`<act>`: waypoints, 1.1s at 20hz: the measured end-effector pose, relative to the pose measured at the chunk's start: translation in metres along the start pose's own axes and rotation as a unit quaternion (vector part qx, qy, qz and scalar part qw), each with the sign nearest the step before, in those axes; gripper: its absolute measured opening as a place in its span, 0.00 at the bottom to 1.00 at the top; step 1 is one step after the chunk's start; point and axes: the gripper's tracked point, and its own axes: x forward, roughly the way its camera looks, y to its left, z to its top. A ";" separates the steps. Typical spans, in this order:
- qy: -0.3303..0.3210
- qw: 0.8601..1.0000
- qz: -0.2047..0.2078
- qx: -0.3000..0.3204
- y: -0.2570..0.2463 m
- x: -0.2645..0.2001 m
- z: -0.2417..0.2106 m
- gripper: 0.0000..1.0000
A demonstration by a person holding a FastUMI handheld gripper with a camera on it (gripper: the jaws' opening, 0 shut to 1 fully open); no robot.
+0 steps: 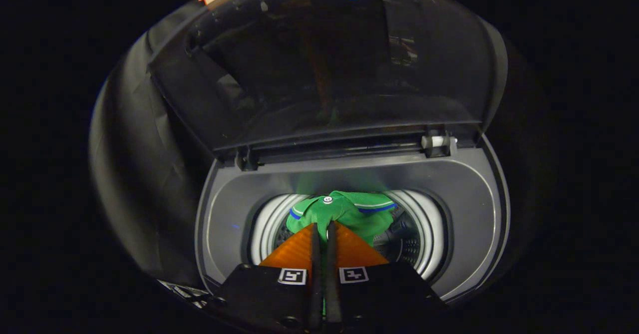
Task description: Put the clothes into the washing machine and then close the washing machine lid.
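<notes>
Overhead, tongs (pixel 323 225) pinching green shirt (pixel 344 209) above washer drum (pixel 424 234).

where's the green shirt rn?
In the gripper view the green shirt hangs over the washing machine's drum opening, pinched between the nearly closed gripper fingers, below the raised lid.

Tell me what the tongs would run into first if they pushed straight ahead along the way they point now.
Nothing new at first: the tongs are already pinched on the green shirt, which hangs over the drum opening. Pushed on, shirt and tongs would probably go down into the drum; depth is hard to judge.
</notes>
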 end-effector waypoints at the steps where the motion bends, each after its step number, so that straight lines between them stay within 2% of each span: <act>1: 0.008 1.000 0.000 0.003 0.000 0.006 -0.006 0.11; 5: 0.016 1.000 -0.019 0.002 -0.009 0.021 -0.021 0.12; 8: 0.022 0.999 -0.038 0.002 -0.013 0.020 -0.029 0.49; 12: 0.009 0.999 -0.035 0.002 -0.012 0.013 -0.024 0.99; 18: -0.006 0.999 -0.038 0.004 -0.013 -0.014 -0.018 0.99; 22: -0.045 0.998 -0.036 -0.008 -0.007 -0.054 0.014 0.99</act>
